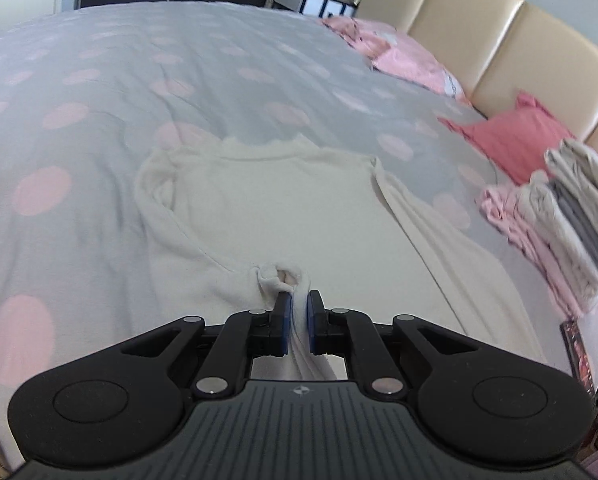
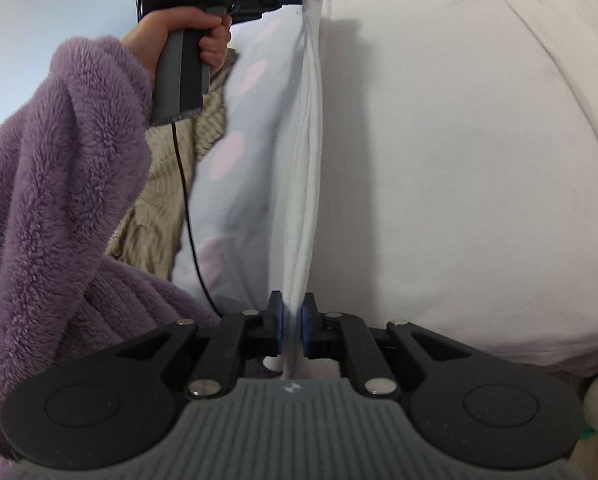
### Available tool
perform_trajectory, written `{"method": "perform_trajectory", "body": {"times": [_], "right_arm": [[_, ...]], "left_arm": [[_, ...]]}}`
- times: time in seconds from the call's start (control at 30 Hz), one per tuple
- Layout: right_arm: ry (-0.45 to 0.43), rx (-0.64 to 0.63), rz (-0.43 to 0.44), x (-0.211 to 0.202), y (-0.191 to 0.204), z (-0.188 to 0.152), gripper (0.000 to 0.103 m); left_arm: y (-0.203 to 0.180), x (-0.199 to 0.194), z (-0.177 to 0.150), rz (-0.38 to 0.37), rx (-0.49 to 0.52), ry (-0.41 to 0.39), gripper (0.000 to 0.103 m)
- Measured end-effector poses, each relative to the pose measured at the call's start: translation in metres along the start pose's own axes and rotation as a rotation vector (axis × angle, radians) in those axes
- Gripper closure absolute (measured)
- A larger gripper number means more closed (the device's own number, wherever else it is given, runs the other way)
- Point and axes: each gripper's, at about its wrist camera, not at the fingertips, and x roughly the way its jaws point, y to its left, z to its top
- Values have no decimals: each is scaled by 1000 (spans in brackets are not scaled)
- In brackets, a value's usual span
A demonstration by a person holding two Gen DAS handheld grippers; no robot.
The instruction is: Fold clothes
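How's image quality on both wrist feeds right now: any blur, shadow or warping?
Left wrist: bed bows from fisheye, folded pile smeared at the frame edge. Right wrist: white garment evenly lit, its stretched edge slightly blurred, casting a soft shadow beside it.

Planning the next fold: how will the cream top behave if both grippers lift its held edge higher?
Probably floppy: the cream top bunches into a rope between the left gripper and right gripper. It looks light, hanging thin. Its sleeve would likely trail.
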Motion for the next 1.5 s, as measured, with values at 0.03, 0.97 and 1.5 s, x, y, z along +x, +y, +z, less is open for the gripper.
{"method": "perform_trajectory", "body": {"times": [0.03,0.97,1.5], "right_arm": [[9,8,-14,1,-3,-1,93],[82,30,-215,-11,-34,-14,75],[64,-280,-380,-105,-95,14,75]], "left_arm": [[-3,5,0,0,6,10,97],[-41,-41,-21,-22,108,30,71],[-109,-65,-60,-111,240,126,71]]}}
